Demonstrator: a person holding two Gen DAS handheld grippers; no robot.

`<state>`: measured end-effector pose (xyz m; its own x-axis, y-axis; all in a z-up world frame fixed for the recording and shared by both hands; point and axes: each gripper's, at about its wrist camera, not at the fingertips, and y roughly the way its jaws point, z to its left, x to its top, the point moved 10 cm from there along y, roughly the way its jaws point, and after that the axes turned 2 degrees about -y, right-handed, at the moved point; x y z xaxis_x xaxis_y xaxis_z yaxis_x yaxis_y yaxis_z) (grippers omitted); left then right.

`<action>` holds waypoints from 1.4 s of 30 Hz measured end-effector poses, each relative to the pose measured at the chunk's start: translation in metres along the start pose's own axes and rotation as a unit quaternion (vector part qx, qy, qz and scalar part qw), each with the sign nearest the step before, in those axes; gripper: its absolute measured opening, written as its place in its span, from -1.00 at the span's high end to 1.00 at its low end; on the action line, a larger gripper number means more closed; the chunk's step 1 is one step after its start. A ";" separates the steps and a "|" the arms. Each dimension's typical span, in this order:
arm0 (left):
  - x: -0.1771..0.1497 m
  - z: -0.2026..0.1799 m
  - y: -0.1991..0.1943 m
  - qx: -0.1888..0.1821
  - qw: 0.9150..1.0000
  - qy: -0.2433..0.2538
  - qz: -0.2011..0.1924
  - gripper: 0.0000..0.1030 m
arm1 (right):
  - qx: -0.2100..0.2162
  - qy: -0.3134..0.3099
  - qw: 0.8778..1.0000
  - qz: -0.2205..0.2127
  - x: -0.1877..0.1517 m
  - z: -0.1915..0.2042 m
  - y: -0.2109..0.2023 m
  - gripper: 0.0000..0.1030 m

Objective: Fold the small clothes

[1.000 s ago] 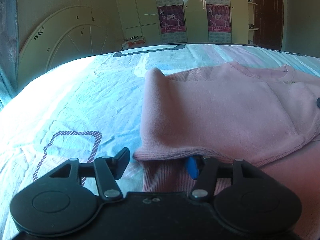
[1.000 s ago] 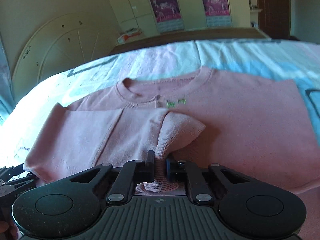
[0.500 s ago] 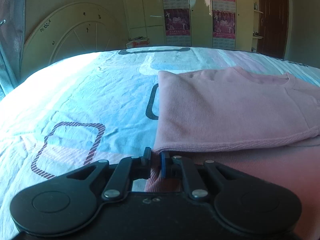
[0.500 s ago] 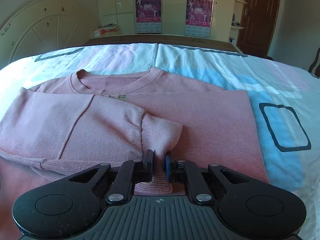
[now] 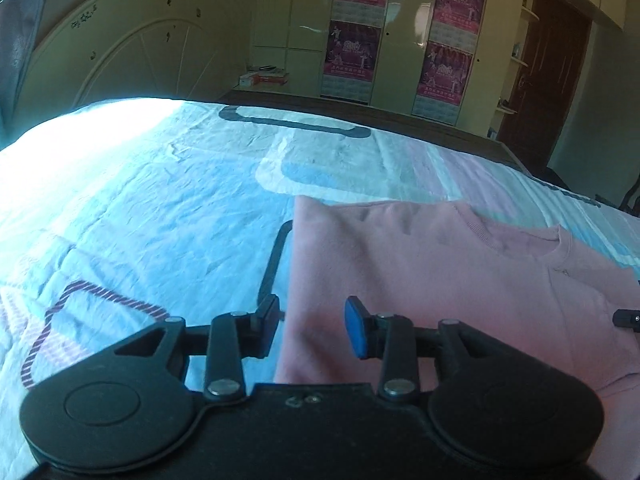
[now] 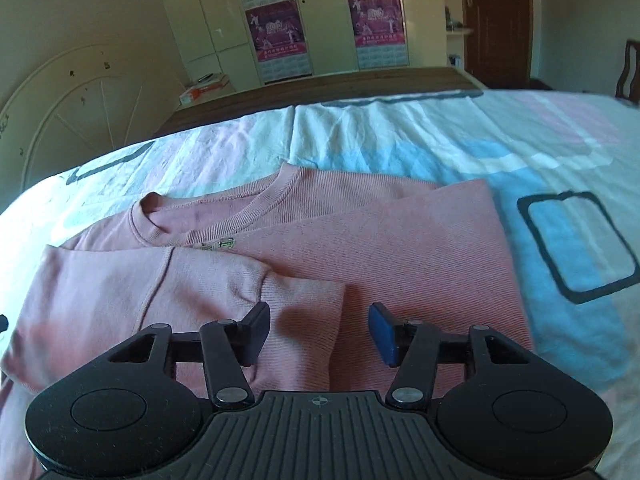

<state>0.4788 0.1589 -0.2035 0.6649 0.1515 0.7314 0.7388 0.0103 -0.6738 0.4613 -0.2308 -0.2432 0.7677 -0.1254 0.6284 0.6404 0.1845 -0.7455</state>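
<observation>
A small pink sweater point(image 6: 400, 248) lies flat on the bed, neck hole away from me, its left sleeve point(image 6: 224, 292) folded across the chest with the cuff near the middle. It also shows in the left wrist view point(image 5: 420, 272), where its folded left edge runs straight. My left gripper point(image 5: 312, 326) is open and empty over that left edge. My right gripper point(image 6: 318, 328) is open and empty just above the sleeve cuff. The tip of the right gripper point(image 5: 626, 319) shows at the right edge of the left wrist view.
The bed sheet point(image 5: 160, 216) is light blue and pink with dark outlined rectangles point(image 6: 576, 244). A curved headboard point(image 5: 132, 64) stands at the left. Wardrobes with posters point(image 6: 320, 20) and a brown door point(image 6: 496, 20) lie beyond the bed's far edge.
Both grippers have opened and let go of the sweater: the right one released the sleeve cuff onto the chest, the left one released the folded edge. Both have lifted slightly.
</observation>
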 end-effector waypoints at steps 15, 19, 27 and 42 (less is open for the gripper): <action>0.024 -0.018 0.086 -0.005 0.999 0.011 0.035 0.35 | -0.071 -0.074 0.995 -0.014 0.002 0.003 0.019 0.84; 0.037 -0.022 0.080 0.003 1.000 0.026 0.012 0.20 | -0.048 -0.041 0.996 -0.060 0.018 0.006 -0.007 0.83; 0.029 -0.016 0.076 0.020 0.999 0.028 0.030 0.11 | -0.008 -0.088 0.996 -0.027 -0.002 0.045 -0.003 0.83; -0.042 -0.068 0.022 -0.004 0.996 0.068 0.058 -0.14 | -0.013 -0.129 0.992 0.004 -0.039 0.068 -0.006 0.35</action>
<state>0.4746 0.0854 -0.2418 0.7543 0.0157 0.6563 0.6564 -0.0071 -0.7543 0.4259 -0.1604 -0.2487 0.7440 0.1294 0.6556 0.6371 0.1588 -0.7543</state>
